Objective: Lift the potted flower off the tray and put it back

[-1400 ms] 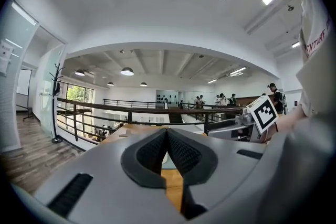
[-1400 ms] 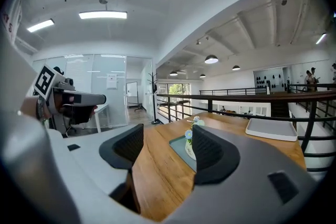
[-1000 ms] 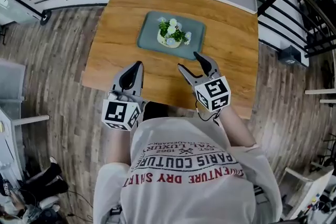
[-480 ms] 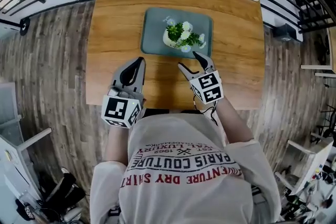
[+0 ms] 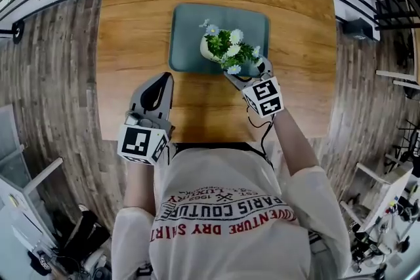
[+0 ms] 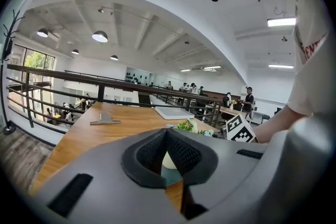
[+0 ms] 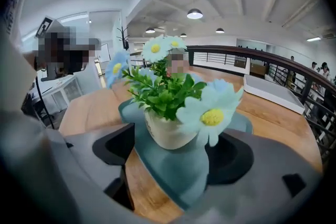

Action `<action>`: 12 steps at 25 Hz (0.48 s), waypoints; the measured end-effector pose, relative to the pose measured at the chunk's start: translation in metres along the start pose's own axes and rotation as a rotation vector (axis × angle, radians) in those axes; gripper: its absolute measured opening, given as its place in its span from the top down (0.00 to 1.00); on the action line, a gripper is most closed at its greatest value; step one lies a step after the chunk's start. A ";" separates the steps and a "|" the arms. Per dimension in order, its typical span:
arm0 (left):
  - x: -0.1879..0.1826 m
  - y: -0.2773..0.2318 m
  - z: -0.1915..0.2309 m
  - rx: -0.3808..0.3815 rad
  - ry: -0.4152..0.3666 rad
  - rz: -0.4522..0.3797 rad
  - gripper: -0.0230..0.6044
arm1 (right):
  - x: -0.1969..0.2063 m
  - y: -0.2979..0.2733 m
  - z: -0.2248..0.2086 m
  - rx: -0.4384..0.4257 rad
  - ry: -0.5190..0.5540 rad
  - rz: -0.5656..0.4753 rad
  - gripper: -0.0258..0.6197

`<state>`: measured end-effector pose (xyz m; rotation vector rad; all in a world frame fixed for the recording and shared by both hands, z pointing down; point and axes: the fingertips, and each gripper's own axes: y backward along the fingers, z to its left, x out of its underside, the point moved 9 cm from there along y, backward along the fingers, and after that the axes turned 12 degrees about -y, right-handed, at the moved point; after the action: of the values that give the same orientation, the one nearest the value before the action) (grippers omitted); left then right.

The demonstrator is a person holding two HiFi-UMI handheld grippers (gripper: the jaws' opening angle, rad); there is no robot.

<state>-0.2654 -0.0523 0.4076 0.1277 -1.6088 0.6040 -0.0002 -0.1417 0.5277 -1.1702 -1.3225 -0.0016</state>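
Likely light, tippy potted flower (image 5: 228, 51): take its stiff pot (image 7: 167, 131), between the right gripper's (image 5: 247, 69) opening jaws; left gripper (image 5: 165, 79) closed, empty

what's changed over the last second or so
The right tool moved forward and down to the potted flower. Its jaws are opening and now stand either side of it, not gripping. The left tool edged forward toward the tray, shut and empty. The potted flower stays on the tray. Nothing was taken hold of or let go.
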 end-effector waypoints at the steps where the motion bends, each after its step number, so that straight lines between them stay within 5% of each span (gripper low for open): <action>1: 0.002 -0.005 0.000 -0.003 0.005 -0.004 0.94 | -0.002 -0.004 -0.004 -0.014 0.015 -0.004 0.33; 12: 0.018 -0.040 -0.017 -0.059 0.014 0.024 0.94 | -0.021 -0.027 -0.024 -0.316 0.175 -0.081 0.27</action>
<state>-0.2359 -0.0744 0.4371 0.0603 -1.6153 0.5742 -0.0051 -0.1829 0.5339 -1.3469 -1.2410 -0.3753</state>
